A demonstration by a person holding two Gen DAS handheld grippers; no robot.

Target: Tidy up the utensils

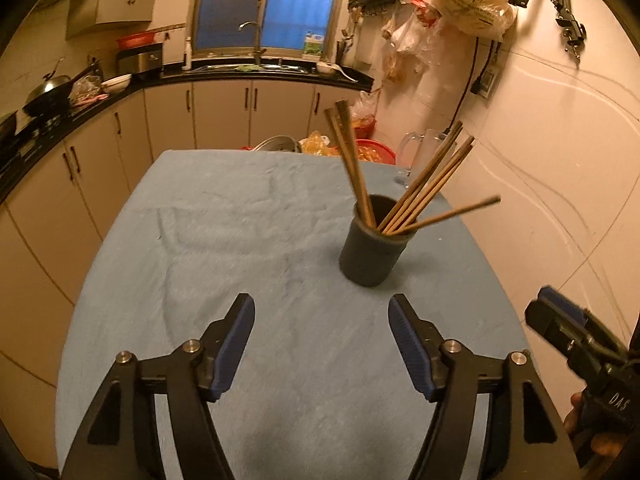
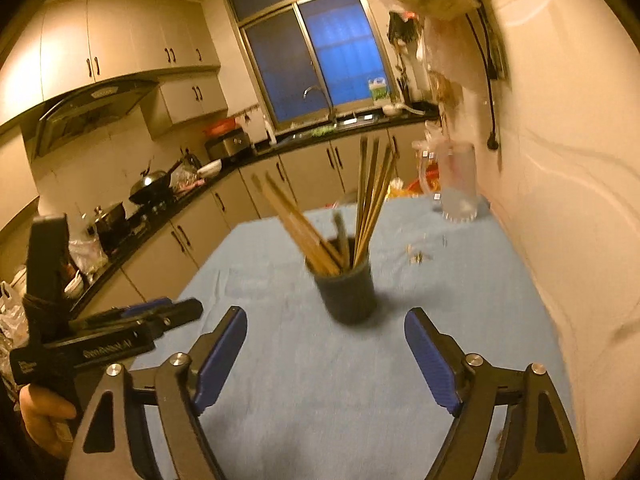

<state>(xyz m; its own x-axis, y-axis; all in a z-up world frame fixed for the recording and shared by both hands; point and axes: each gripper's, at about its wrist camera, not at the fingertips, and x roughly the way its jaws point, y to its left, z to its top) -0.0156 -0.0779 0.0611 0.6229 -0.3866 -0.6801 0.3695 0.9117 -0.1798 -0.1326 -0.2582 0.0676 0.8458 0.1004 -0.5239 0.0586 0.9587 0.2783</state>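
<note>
A dark round holder (image 1: pixel 374 246) stands on the blue-cloth table (image 1: pixel 224 248) with several wooden chopsticks (image 1: pixel 428 184) leaning out of it. It also shows in the right wrist view (image 2: pixel 348 290), with its chopsticks (image 2: pixel 370 196). My left gripper (image 1: pixel 321 322) is open and empty, a short way in front of the holder and to its left. My right gripper (image 2: pixel 325 334) is open and empty, just short of the holder. The right gripper shows at the left wrist view's right edge (image 1: pixel 560 320); the left gripper shows at the right wrist view's left (image 2: pixel 168 312).
A clear glass pitcher (image 2: pixel 456 180) stands at the table's far right corner by the wall (image 2: pixel 568 184). Small scraps (image 2: pixel 418 256) lie on the cloth near it. Kitchen counters (image 1: pixel 80 116) with a wok and pots run along the left and back.
</note>
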